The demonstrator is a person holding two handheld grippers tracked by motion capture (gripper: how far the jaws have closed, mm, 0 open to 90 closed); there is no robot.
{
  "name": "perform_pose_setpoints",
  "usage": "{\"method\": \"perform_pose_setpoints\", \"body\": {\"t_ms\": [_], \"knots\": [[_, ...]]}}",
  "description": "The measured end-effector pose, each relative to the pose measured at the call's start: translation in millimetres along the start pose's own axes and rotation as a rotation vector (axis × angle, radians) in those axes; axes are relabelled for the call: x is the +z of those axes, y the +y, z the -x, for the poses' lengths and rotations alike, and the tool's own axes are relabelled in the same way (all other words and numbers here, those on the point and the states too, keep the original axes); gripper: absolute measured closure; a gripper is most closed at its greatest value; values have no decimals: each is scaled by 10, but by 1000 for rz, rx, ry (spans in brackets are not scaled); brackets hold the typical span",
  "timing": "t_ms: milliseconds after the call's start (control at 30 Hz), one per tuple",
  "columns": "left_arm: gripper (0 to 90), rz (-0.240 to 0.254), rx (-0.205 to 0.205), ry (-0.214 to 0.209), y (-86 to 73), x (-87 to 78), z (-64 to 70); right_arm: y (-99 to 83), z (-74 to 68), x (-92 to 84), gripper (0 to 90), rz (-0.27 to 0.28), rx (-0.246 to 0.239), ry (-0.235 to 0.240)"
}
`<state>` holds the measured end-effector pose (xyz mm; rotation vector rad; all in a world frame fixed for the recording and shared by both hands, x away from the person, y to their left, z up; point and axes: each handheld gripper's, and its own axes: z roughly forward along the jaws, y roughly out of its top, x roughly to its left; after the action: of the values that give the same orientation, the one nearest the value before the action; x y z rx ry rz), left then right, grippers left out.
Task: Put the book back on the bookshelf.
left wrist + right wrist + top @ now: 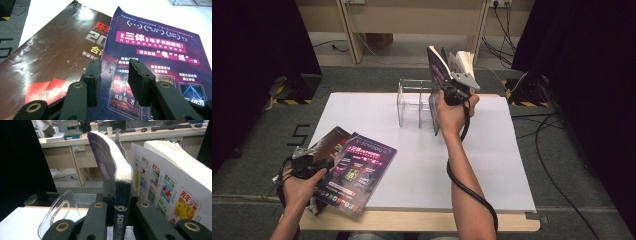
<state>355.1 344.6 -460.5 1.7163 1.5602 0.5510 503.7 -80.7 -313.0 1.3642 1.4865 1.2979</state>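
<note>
Right gripper (451, 86) fingers are clamped on the spine of a magazine (110, 157), upright above the clear rack (414, 100). Thin and floppy, so hold near the spine; glossy cover could slip. Left gripper (112, 82) fingers half open, hovering over flat purple magazine (155, 57), gripping nothing.

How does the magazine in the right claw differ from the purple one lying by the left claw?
The magazine in the right claw stands upright, off the table beside the clear rack; the purple magazine lies flat on the white board. The held one shows its spine, clamped between the jaws; the flat one shows its cover, untouched beneath the open left claw. Both covers are purple.
</note>
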Motion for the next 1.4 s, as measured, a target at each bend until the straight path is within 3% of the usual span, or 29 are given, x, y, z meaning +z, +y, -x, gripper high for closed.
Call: {"method": "perform_pose_setpoints", "body": {"t_ms": [867,1400], "knots": [[618,5,2,3,-1,-4,-14,-88,-26,228,845,-24,-12,-27],[618,3,2,3,-6,1,-11,-148,-13,271,843,-11,-11,-54]]}}
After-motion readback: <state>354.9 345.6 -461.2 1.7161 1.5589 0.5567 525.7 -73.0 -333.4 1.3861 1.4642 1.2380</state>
